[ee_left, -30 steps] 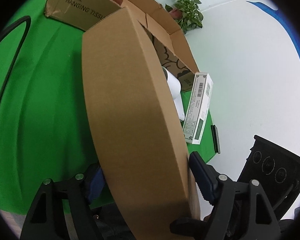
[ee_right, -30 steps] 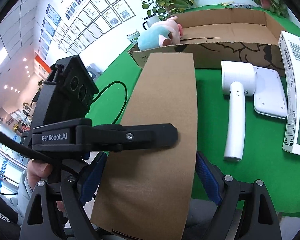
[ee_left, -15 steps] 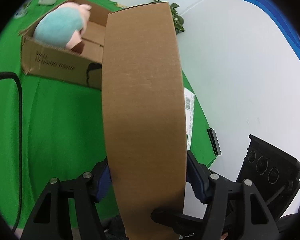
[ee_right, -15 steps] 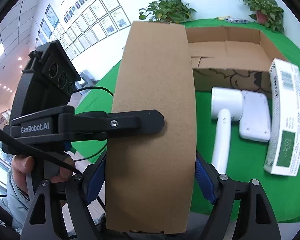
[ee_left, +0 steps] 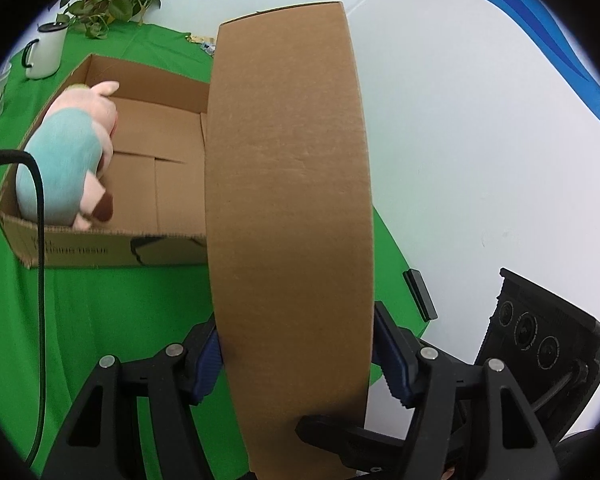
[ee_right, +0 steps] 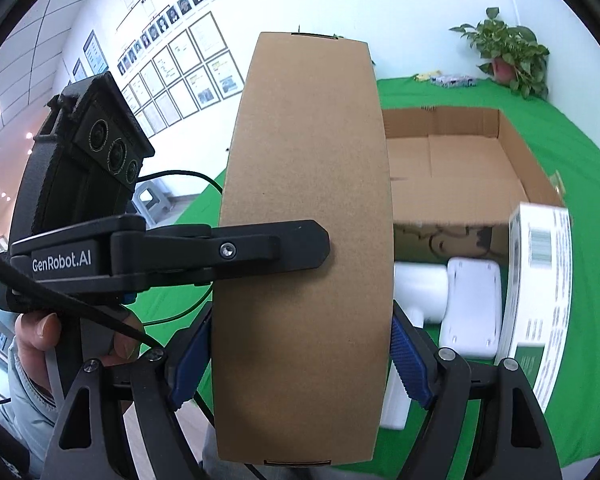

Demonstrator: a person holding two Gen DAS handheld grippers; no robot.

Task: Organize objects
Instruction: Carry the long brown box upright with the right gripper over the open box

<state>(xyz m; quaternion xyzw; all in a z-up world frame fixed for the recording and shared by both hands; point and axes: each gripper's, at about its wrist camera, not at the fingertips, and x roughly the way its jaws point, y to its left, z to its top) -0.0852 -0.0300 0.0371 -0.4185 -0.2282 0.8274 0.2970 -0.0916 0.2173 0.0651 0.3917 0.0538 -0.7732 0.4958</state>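
Both grippers hold one flat brown cardboard box point(ee_left: 288, 208), raised upright above the green table; it also fills the right wrist view point(ee_right: 304, 248). My left gripper point(ee_left: 296, 364) is shut on its sides, and my right gripper point(ee_right: 300, 364) is shut on it too. The left gripper's finger point(ee_right: 220, 250) lies across the box in the right wrist view. Behind stands an open cardboard carton point(ee_left: 100, 246), point(ee_right: 460, 160) with a pink and teal plush pig point(ee_left: 68, 156) inside.
On the green cloth point(ee_right: 580, 360) lie a white handheld device point(ee_right: 420, 292), a white flat pad point(ee_right: 474, 304) and a white and green carton point(ee_right: 540, 292). A white mug point(ee_left: 44, 52), potted plants point(ee_right: 508, 60) and a black cable point(ee_left: 40, 240) are nearby.
The brown box has been lifted and tipped upright in both grippers. Both cameras rose, so the open carton's inside and the plush pig now show.
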